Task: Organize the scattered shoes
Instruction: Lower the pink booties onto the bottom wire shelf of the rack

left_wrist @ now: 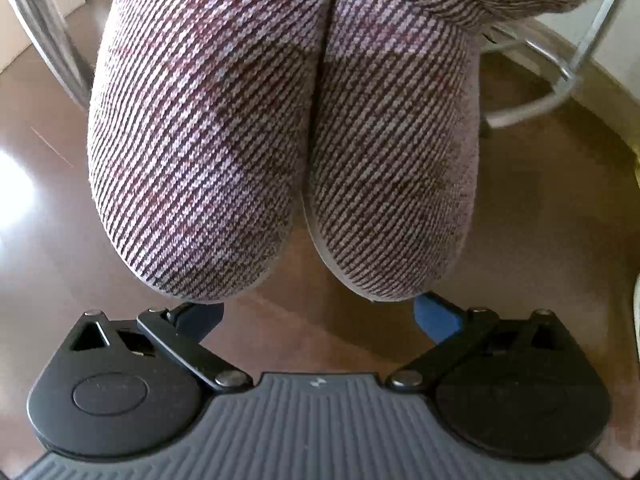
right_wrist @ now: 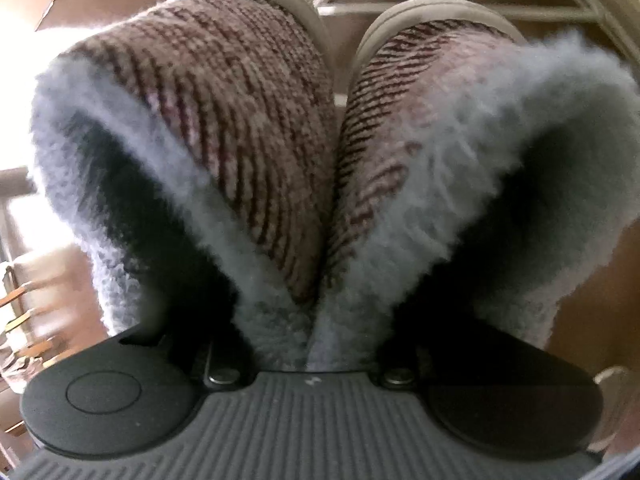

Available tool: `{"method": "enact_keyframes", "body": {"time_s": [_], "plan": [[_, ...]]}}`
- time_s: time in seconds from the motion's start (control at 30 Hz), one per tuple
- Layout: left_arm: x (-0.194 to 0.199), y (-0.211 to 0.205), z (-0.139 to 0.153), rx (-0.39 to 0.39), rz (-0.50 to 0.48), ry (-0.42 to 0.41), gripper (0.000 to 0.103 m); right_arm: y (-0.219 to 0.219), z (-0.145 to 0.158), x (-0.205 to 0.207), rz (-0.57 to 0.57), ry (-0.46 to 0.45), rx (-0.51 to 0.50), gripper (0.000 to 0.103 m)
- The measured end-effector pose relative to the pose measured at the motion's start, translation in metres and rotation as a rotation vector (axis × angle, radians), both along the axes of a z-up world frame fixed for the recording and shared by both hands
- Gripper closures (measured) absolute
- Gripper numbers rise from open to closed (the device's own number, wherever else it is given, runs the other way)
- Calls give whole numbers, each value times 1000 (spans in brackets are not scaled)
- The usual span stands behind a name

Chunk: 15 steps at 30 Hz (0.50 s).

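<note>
Two pink-and-brown striped knit slippers hang side by side with their inner walls pressed together. In the right wrist view the left slipper [right_wrist: 248, 128] and the right slipper [right_wrist: 404, 128] show their grey fleece openings. My right gripper [right_wrist: 308, 344] is shut on the two adjoining fleece walls, one finger hidden inside each slipper. The left wrist view faces both toes, left [left_wrist: 200, 152] and right [left_wrist: 392, 168], from the front. My left gripper [left_wrist: 320, 316] stands open just below the toes, its blue pads [left_wrist: 436, 318] wide apart and touching nothing.
Brown glossy floor [left_wrist: 304, 336] lies under the slippers. A metal-tube frame [left_wrist: 556, 76] stands behind at the right, and another metal leg [left_wrist: 48, 28] at the left. A pale wire rack [right_wrist: 352, 4] shows beyond the slippers' soles. Wooden slats [right_wrist: 28, 320] sit at the left edge.
</note>
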<state>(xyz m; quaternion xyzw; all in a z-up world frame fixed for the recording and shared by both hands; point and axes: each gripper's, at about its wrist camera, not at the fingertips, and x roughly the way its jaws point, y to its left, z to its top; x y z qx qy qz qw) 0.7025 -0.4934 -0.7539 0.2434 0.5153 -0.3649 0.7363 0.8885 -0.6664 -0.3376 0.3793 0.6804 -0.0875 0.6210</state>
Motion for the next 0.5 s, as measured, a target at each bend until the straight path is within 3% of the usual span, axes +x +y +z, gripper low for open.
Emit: {"method": "enact_keyframes", "body": {"time_s": [0.17,0.5], "plan": [[11,-9,-13,-11,-2,7,0,4,14,16,-36,-24,-66,74],[9,-11,-28,-50,56,12,0,18,42,30,-124,-82,-148,52]]}}
